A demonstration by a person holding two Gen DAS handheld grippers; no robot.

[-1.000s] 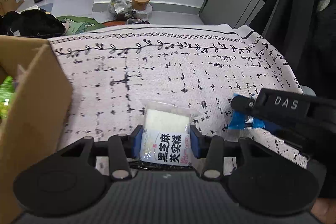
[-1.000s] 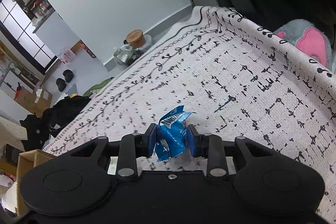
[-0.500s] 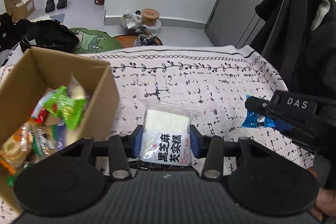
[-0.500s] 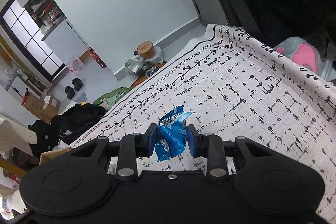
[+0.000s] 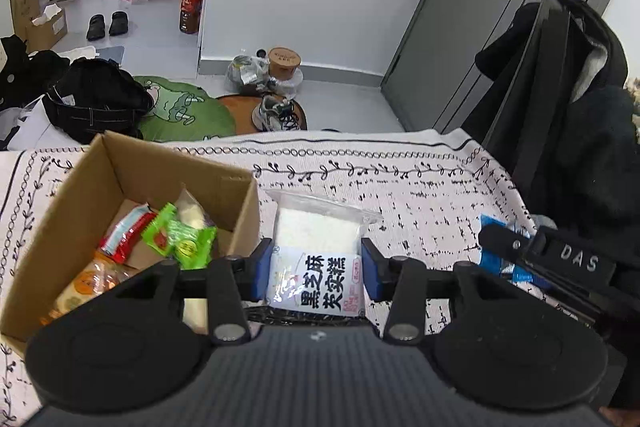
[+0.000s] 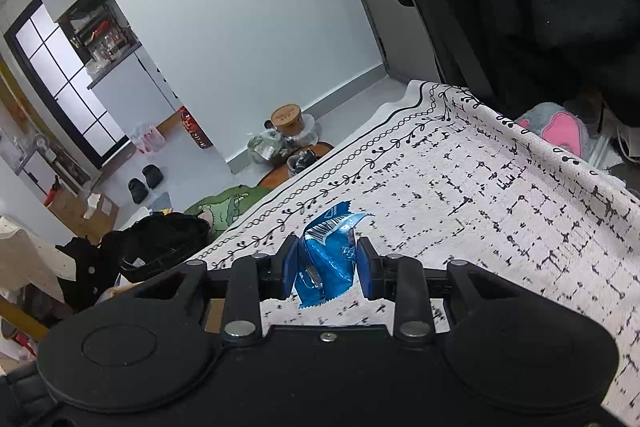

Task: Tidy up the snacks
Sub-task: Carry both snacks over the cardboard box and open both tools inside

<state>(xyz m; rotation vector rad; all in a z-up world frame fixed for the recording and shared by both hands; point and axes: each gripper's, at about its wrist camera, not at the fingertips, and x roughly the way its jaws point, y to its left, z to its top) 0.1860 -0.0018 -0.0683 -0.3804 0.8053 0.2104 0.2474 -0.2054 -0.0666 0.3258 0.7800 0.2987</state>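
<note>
My left gripper (image 5: 316, 275) is shut on a clear packet of white sesame cake (image 5: 316, 251) with black characters, held above the patterned cloth. An open cardboard box (image 5: 80, 211) lies just to its left, with several snack packets inside, a green one (image 5: 180, 239) on top. My right gripper (image 6: 326, 267) is shut on a crumpled blue snack packet (image 6: 326, 259), held above the cloth. In the left wrist view the right gripper (image 5: 516, 259) shows at the right edge with the blue packet (image 5: 492, 259).
The table has a white cloth with black marks (image 5: 420, 195); its far edge drops to the floor. A black coat (image 5: 580, 131) hangs at the right. A pink and grey plush (image 6: 560, 131) lies beyond the right edge. Bags and shoes lie on the floor.
Both grippers have risen and pulled back with their packets. The box has come fully into the left wrist view, showing its contents.
</note>
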